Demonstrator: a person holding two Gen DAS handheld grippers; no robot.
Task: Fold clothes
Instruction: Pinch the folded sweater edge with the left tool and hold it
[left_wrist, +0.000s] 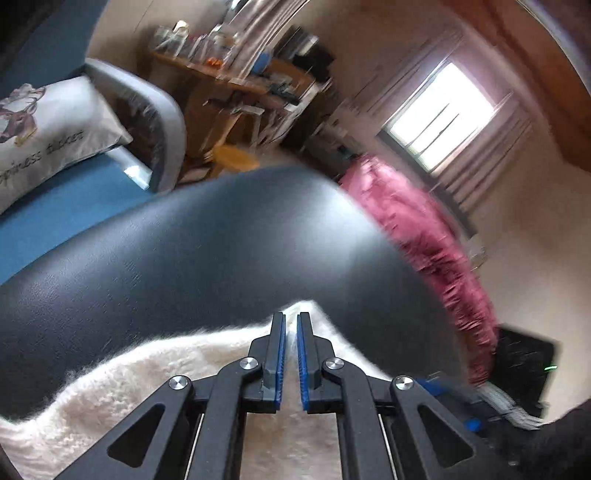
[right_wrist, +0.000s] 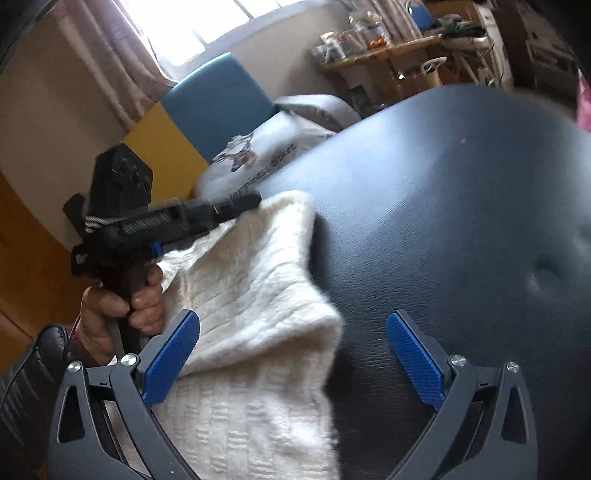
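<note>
white knit garment (right_wrist: 251, 314) lying on dark surface (right_wrist: 461, 221) | left tongs (left_wrist: 290, 321) pinching its corner; right tongs (right_wrist: 291, 354) gaping, empty | soft, light, floppy: gripping edges is working best

My white knit garment (left_wrist: 140, 384) runs off the bottom edge in both views, so its full shape stays unknown. In the left wrist view, my own linkage covers the cloth beneath it, and the pink fabric (left_wrist: 417, 229) and shelf clutter (left_wrist: 221, 59) smear into blur. From the right wrist view, my left gripper (right_wrist: 255, 201) hides its tips against the knit.
</note>
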